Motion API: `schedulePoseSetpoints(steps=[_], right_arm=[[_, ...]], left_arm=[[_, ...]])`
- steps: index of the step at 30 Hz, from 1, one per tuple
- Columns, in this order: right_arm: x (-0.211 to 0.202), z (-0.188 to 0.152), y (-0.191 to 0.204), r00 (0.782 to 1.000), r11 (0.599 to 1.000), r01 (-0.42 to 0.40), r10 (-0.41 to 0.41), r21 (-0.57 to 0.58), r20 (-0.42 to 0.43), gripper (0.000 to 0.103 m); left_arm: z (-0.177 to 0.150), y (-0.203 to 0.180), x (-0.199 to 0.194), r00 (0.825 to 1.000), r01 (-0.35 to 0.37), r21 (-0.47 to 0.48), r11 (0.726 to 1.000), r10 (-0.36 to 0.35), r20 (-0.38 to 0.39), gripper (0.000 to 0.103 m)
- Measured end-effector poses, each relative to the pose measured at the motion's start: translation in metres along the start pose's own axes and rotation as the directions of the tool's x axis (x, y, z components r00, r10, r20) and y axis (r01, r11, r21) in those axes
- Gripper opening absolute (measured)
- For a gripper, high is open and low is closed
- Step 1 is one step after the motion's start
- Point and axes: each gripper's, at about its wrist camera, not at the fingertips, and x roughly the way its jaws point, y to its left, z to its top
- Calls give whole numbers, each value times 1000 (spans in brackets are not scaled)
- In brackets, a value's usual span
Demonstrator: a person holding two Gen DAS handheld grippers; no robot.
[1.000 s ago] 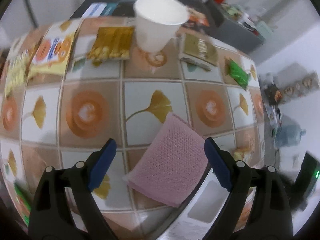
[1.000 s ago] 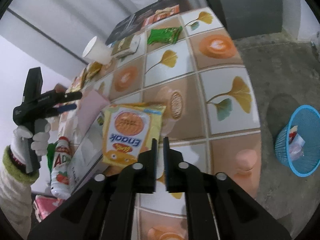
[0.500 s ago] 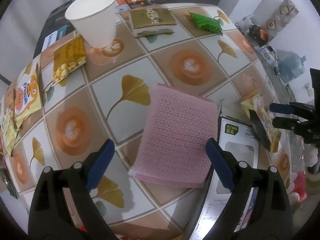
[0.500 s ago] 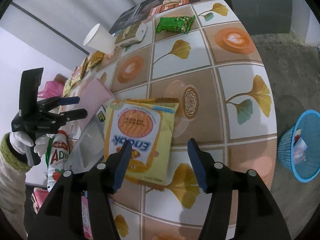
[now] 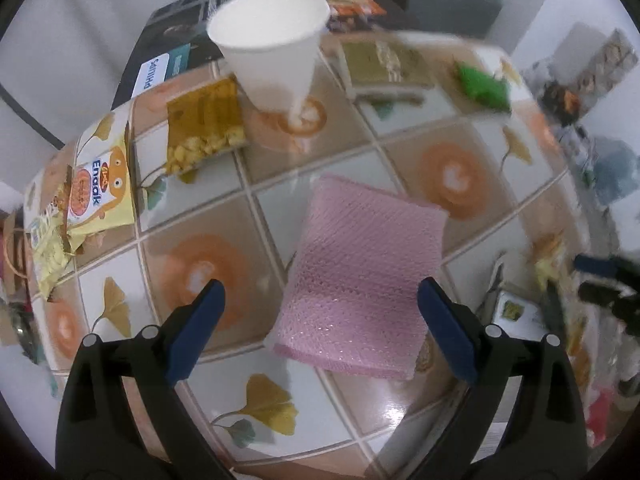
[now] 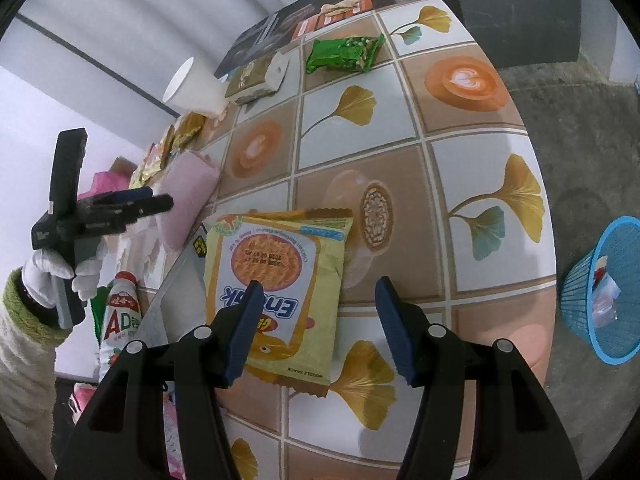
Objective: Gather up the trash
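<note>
glossy tiled table [image 6: 472, 216], printed with ginkgo leaves and latte rings, fills the space ahead of both grippers. beyond the right finger of the right gripper [image 6: 316, 322], down on the grey floor, stands a blue mesh basket [image 6: 580, 308] with a few crumpled wrappers inside it. a folded pink cloth [image 5: 360, 280] lies flat between the fingers of the left gripper [image 5: 318, 328], nearer the right finger and touched by neither; these jaws are opening, almost at full spread, and hold nothing. ahead of the right gripper's fingers a yellow noodle snack packet [image 6: 280, 280] lies face up on the table, its lower left part hidden behind the left finger; the jaws stand partly apart, not pressing on it. past the cloth stands a white paper cup [image 5: 276, 48], upright; whether anything is in it cannot be told. left of the cup lies a gold snack bag [image 5: 204, 124], right of it an olive carton [image 5: 380, 68] and a green wrapper [image 5: 480, 84], blurred. far left of the left finger lies a second yellow packet [image 5: 96, 196].
</note>
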Motion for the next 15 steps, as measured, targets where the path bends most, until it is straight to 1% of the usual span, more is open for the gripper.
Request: schedulePoseSetpoints(steps=[2,3,4,6,9,12,15], right_arm=[[-1,0,-2,1000,1000,-22,22,5,-3,57],[0,0,-2,999,999,-32,32,8,-8,57],[0,0,-2,999,999,-39,39,11,-14,57],[1,-1,-2,999,999,-48,48,15,-21,57],[3,-2,-3,997,997,-68,68,26,-32,57],[6,-1,-1,997,997,-70,71,22,-37,57],[10,1,3,997,997,-71,71,16,-41,57]], left_arm=[[0,2,-9,996,82,-14,997,-82,24,93],[0,0,-11,994,107,-1,994,-107,21,93],[1,-4,-11,994,112,16,994,-112,17,93],[-2,-16,-9,996,92,78,993,-92,3,93],[-5,-32,2,998,59,152,987,-54,-43,93],[-8,-39,8,999,8,189,982,0,-44,93],[-4,-39,10,999,-11,183,983,18,-37,93]])
